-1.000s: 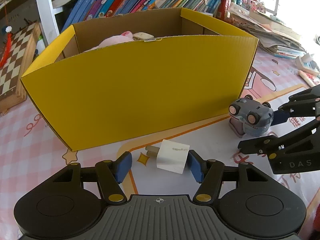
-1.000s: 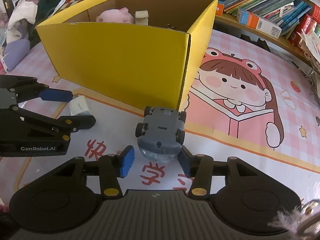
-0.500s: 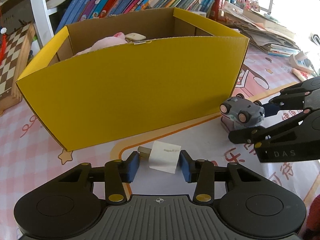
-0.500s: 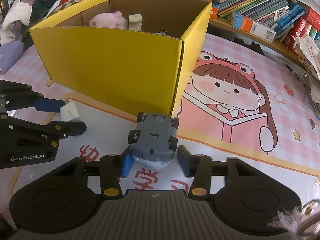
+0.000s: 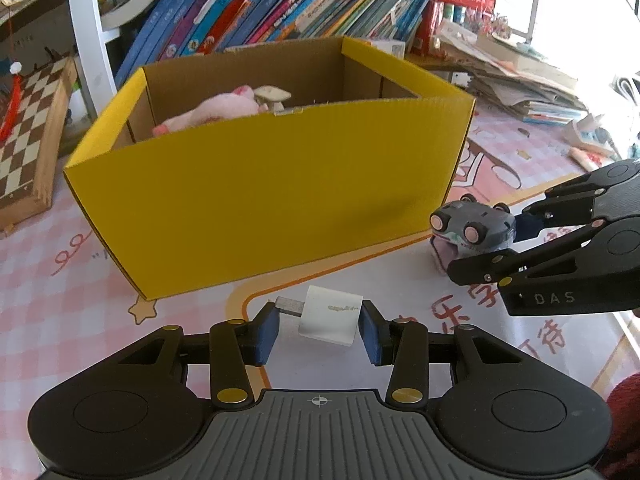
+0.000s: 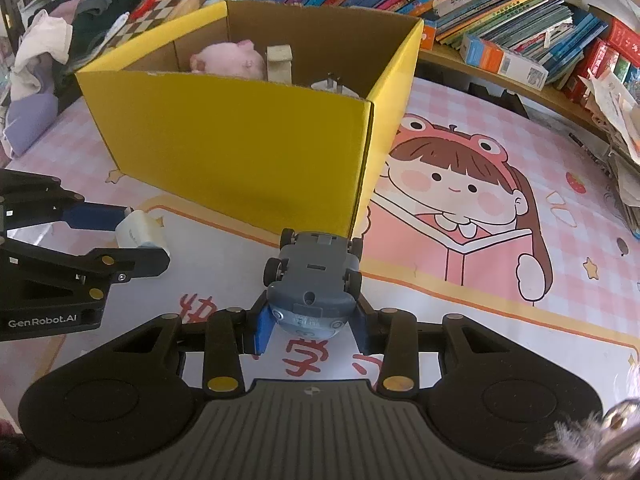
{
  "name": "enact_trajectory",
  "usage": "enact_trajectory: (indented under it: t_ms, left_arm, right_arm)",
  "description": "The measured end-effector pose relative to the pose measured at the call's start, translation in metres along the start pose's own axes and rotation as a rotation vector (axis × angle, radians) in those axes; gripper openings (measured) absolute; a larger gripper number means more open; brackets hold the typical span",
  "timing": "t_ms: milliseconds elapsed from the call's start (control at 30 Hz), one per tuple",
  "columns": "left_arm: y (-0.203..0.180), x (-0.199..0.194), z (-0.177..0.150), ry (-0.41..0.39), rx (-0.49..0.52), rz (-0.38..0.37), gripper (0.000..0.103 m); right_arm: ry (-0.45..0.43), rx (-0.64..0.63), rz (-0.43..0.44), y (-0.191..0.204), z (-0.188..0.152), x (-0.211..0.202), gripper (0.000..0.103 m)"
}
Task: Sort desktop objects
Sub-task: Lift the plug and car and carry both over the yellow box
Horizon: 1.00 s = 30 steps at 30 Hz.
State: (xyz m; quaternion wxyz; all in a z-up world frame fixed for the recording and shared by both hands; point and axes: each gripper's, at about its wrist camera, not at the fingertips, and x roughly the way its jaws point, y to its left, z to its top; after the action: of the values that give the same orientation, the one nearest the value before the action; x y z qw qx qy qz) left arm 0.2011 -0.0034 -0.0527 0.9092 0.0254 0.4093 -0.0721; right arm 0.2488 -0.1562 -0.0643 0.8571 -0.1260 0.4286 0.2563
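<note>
Already a pink plush (image 5: 216, 114) lies in the yellow box (image 5: 280, 196); left gripper (image 5: 318, 330) jaws clamp the white charger (image 5: 330, 316), right gripper (image 6: 310, 330) jaws the toy car (image 6: 314, 276), both low over the tabletop beside the box, undelivered.

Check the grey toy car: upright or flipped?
Flipped: the toy car shows its underside and wheels upward, clamped in the right gripper.

yellow box (image 5: 260, 192) wall ahead, open top
</note>
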Motion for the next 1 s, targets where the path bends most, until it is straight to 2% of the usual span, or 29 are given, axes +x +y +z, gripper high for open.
enact_trajectory:
  t_ms: [500, 733, 1000]
  left_arm:
    - [0.008, -0.048, 0.005, -0.117, 0.008, -0.028, 0.042]
    - [0.015, -0.067, 0.01, -0.171, 0.026, -0.032, 0.042]
    - [0.025, -0.092, 0.029, -0.271, 0.029, -0.044, 0.042]
  right_arm:
    - [-0.07, 0.019, 0.018, 0.021, 0.005, -0.039, 0.037]
    - [-0.12, 0.036, 0.032, 0.033, 0.016, -0.06, 0.037]
    - [-0.206, 0.105, 0.043, 0.032, 0.039, -0.089, 0.037]
